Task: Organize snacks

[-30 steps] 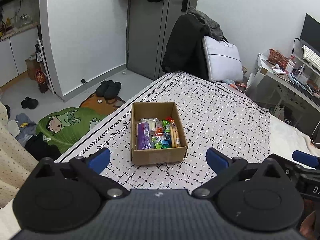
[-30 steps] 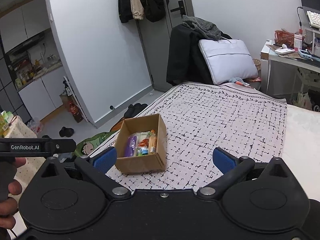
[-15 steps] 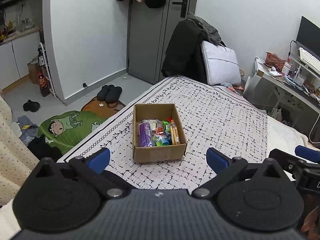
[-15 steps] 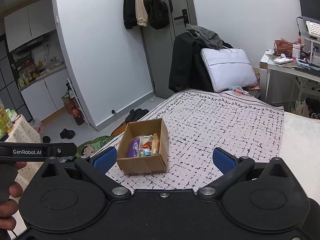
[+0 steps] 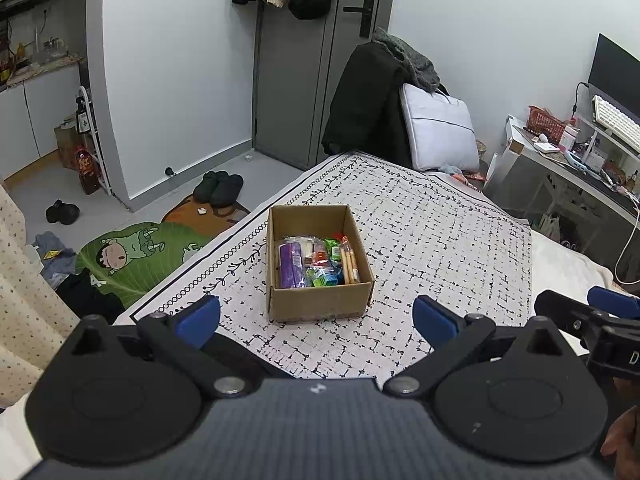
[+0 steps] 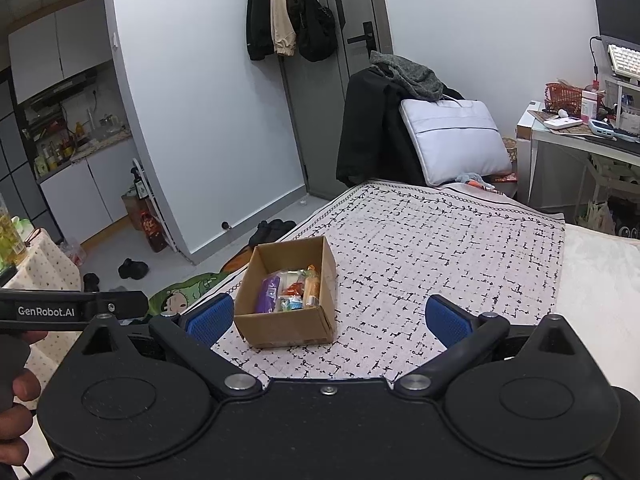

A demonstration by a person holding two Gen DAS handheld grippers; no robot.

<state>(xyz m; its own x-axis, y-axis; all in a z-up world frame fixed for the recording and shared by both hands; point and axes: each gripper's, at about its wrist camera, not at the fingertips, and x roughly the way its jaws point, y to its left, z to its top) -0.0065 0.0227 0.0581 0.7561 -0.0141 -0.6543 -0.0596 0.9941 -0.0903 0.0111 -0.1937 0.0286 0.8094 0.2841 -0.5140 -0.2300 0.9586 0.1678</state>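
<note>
Patterned cloth: a white bed cover (image 5: 440,248) crossed with black dashes spreads over the bed, filling the middle of both views, with a vine border running along its 9 o'clock edge.
Chair: up at 12 o'clock beyond the bed, a chair (image 5: 368,108) draped in dark coats, with a pale grey bag (image 5: 438,132) leaning against it.
Floor mat: down at 9 o'clock off the bed edge, a green cartoon mat (image 5: 140,252) lies on the floor, and dark slippers (image 5: 220,188) sit just past it.
Left claw: and here's the left claw (image 5: 316,314), blue pads spread wide, nothing between them, hovering low over the near cover with the box straight ahead at 12 o'clock.
Right claw: the right claw (image 6: 326,318) is spread just as wide and grips nothing; the box sits toward its 11 o'clock, just beside the left-hand blue pad (image 6: 210,318).
Cardboard box: the open box (image 5: 318,264) stands on the cover near its 9 o'clock edge, top open.
Snacks: packed into the near half of the box, the snacks (image 5: 316,260) show a purple packet (image 5: 291,264) at 9 o'clock, green and blue wrappers in the middle, and orange sticks (image 5: 349,262) along the 3 o'clock wall.
Hand: fingers (image 6: 18,420) curl around a dark handle at the far 8 o'clock corner of the right wrist view.
</note>
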